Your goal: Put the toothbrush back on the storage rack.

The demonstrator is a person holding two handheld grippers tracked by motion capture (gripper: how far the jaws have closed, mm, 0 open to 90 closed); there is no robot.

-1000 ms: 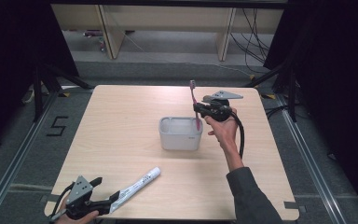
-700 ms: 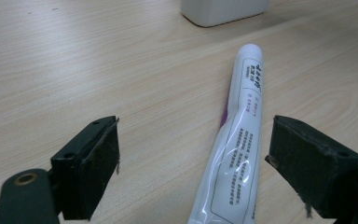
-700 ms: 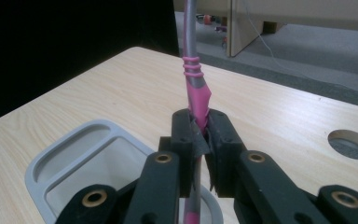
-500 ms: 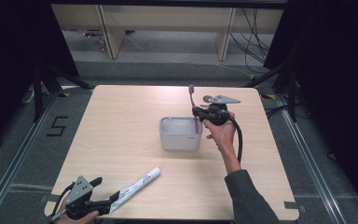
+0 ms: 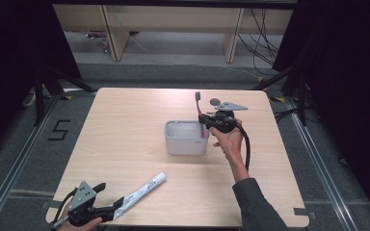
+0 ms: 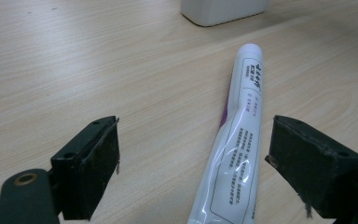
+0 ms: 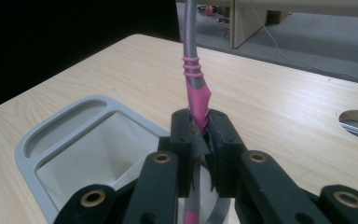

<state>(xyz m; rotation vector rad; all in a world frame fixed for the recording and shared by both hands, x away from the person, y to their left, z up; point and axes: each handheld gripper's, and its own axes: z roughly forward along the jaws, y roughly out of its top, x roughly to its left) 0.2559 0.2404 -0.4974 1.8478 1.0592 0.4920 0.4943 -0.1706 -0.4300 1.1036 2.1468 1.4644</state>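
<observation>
The right gripper point(image 5: 206, 121) is clamping a pink-and-grey plastic toothbrush point(image 5: 200, 111) upright over the grey rectangular plastic holder point(image 5: 185, 144). The left gripper point(image 5: 113, 210) is sitting wide around a white toothpaste tube point(image 5: 140, 194) without pressing it.

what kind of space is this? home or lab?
Likely a lab recording rig, not a home: a bare wooden table on grey carpet, dark curtains at both sides, a "5" taped on the floor, and loose cables behind.
</observation>
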